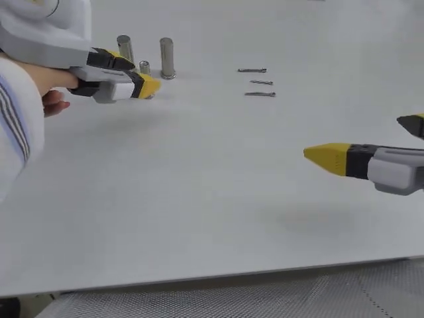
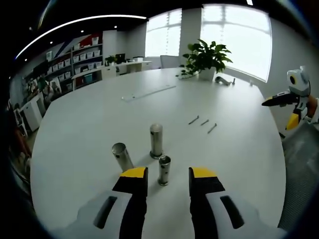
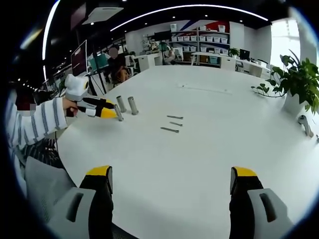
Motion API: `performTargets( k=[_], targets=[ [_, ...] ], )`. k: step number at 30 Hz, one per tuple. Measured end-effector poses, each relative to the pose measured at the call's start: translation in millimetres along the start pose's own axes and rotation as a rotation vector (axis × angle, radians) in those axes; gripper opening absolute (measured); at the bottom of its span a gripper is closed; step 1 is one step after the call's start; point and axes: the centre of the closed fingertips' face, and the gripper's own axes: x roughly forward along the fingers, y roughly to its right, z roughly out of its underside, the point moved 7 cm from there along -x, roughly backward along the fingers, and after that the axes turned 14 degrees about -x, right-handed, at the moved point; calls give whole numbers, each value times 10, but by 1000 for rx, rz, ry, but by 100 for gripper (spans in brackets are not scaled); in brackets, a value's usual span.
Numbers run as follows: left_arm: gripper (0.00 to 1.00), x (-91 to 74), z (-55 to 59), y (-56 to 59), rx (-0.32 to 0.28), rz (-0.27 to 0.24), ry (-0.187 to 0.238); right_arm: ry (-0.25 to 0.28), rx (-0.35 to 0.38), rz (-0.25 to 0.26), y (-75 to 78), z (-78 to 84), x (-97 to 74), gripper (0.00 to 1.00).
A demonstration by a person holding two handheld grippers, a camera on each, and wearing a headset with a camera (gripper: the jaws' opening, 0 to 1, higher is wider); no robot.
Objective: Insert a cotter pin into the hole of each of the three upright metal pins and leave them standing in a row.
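short metal pin (image 2: 164,170) stands between tips of open left claw (image 2: 168,174); right claw (image 3: 172,174) open, well apart.

Yellow-tipped grey left gripper (image 2: 168,174), yellow-tipped grey right gripper (image 3: 172,175), silver metal pins (image 1: 167,58), white table (image 1: 199,199), striped sleeve (image 1: 16,112)

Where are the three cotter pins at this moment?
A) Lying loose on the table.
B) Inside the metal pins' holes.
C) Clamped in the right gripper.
A: the cotter pins lie flat on the table, apart from the upright metal pins.
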Motion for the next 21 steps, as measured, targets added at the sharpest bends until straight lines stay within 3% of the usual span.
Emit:
performTargets(
  k=[3,6,21],
  targets=[
    [22,54,27,-5,-5,9,-13,-1,0,-2,-7,1,6,97],
    [22,80,33,-2,-3,4,-19,-4,0,-6,-12,3,14,97],
    [6,136,-15,-55,-39,3,15,-23,13,-24,-29,40,43,97]
  ],
)
